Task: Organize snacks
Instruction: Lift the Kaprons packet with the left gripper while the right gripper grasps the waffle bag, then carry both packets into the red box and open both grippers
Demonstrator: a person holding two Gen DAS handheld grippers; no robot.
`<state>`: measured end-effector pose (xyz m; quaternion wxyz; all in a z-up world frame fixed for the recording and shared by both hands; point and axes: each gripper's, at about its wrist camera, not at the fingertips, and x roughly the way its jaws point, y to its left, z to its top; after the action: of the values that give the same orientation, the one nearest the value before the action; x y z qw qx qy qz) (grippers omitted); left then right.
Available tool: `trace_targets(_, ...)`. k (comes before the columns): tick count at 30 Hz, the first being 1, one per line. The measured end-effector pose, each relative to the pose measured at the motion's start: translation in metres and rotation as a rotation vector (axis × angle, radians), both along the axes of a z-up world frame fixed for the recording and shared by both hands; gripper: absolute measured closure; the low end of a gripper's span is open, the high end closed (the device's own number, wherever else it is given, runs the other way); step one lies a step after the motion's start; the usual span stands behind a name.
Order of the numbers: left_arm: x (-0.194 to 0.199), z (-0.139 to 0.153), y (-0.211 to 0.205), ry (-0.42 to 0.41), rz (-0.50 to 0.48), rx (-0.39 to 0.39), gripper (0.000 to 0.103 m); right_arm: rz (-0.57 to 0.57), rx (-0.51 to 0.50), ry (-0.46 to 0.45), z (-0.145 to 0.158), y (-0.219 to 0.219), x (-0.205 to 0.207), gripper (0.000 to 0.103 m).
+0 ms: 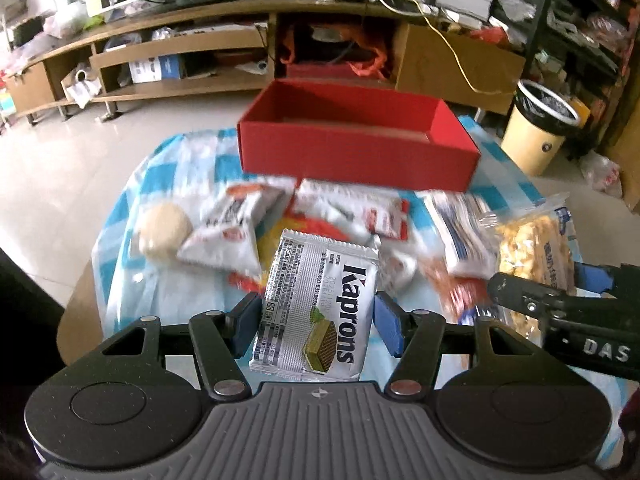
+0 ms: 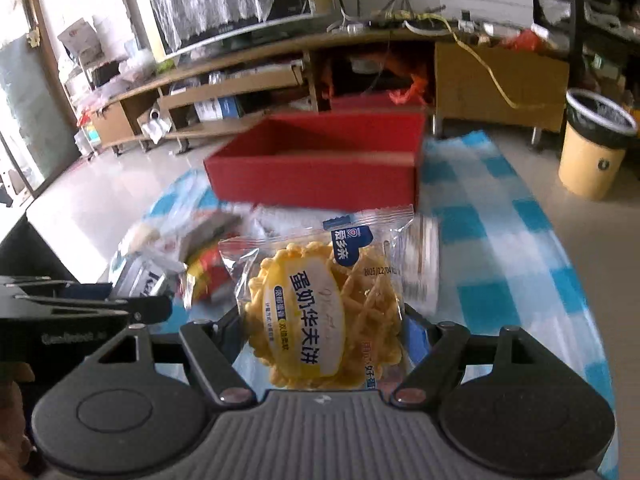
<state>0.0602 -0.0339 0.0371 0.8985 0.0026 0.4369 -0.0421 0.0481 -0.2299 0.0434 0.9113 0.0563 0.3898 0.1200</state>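
Left gripper: a silver Kaprons wafer packet was pinched between the blue pads, one pad pressed on each side edge, the packet lifted clear of the worktop.

Right gripper: a clear-wrapped yellow waffle cake was clamped across its width, the pads mostly hidden behind the wrapper; the packet was held off the cloth.

Beyond the left gripper, the rest of the snack pile was seen on the blue-and-white checked cloth: a white pouch ahead-left, a round pale bun further left, and red-and-white packets straight ahead. All were motion-blurred, so the labels could not be read.

Further ahead of both grippers, an open red box was placed at the far end of the cloth, past the pile. Only a small strip of its floor was visible in either view.

The right gripper's black body was seen at the right edge of the left view, just beside the left one; the left's body showed at the left edge of the right view.

Off the worktop, a yellow bin with a black liner was seen far right on the floor, and a long wooden TV cabinet behind the box.
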Motion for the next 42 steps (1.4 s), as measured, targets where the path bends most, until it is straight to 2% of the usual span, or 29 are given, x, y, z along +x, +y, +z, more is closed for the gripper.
trace_targets(7, 0.048, 0.005, -0.002, -0.056, -0.014, -0.022, 0.036, -0.03, 0.023, -0.027, 0.005, 0.004, 0.04, 0.031)
trace_targets(10, 0.069, 0.005, -0.001, -0.069, -0.013, -0.057, 0.036, -0.052, 0.036, -0.03, 0.005, 0.0, 0.061, 0.031)
trace_targets(17, 0.118, 0.002, -0.002, -0.087, 0.005, -0.072, 0.036, -0.09, 0.027, -0.06, 0.008, -0.005, 0.11, 0.031)
trace_targets(27, 0.185, 0.001, -0.013, -0.129, 0.001, -0.05, 0.036, -0.102, 0.001, -0.095, 0.005, -0.002, 0.175, 0.031)
trace_targets(35, 0.226, -0.011, -0.02, -0.157, 0.005, -0.031, 0.035, -0.109, 0.015, -0.1, -0.01, 0.001, 0.218, 0.031)
trace_targets(38, 0.238, -0.025, -0.016, -0.125, 0.014, -0.04, 0.035, -0.13, 0.03, -0.092, -0.023, -0.003, 0.231, 0.031)
trace_targets(42, 0.248, -0.043, -0.012, -0.086, 0.022, -0.032, 0.035, -0.129, -0.021, -0.102, -0.034, 0.005, 0.24, 0.031)
